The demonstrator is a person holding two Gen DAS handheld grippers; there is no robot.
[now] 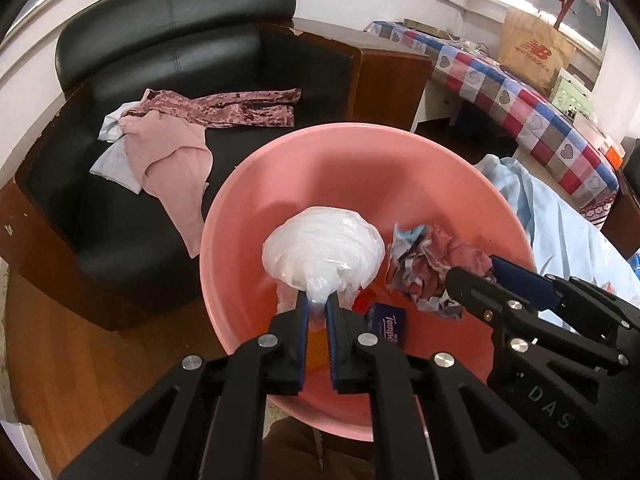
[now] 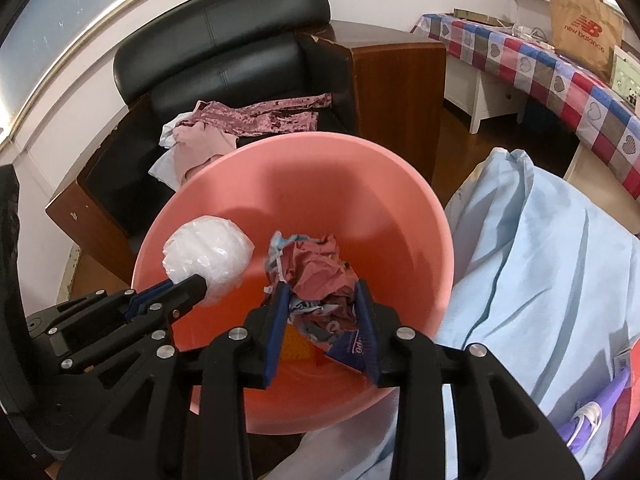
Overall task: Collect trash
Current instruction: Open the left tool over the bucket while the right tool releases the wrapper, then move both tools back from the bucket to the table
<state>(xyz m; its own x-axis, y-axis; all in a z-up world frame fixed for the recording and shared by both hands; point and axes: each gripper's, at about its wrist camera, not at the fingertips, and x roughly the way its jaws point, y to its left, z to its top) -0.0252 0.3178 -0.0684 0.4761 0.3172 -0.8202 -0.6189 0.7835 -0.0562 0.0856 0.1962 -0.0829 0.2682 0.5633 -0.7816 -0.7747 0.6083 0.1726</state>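
Pink basin (image 1: 248, 208) holds one blue tissue pack (image 1: 387, 323) and one orange piece (image 1: 316, 350) on its floor. Left gripper (image 1: 317, 312) reaches in over the near rim, fingers nearly closed, pinching the neck of one white plastic bag ball (image 1: 322, 246). Right gripper (image 2: 322, 312) enters beside it, fingers half apart, clamped around one crumpled paper wad (image 2: 320, 276) held above the basin floor.

My count over the basin

One pink basin (image 1: 280, 168), one plastic bag ball (image 1: 322, 250), one crumpled paper wad (image 1: 424, 264), one tissue pack (image 1: 386, 322).
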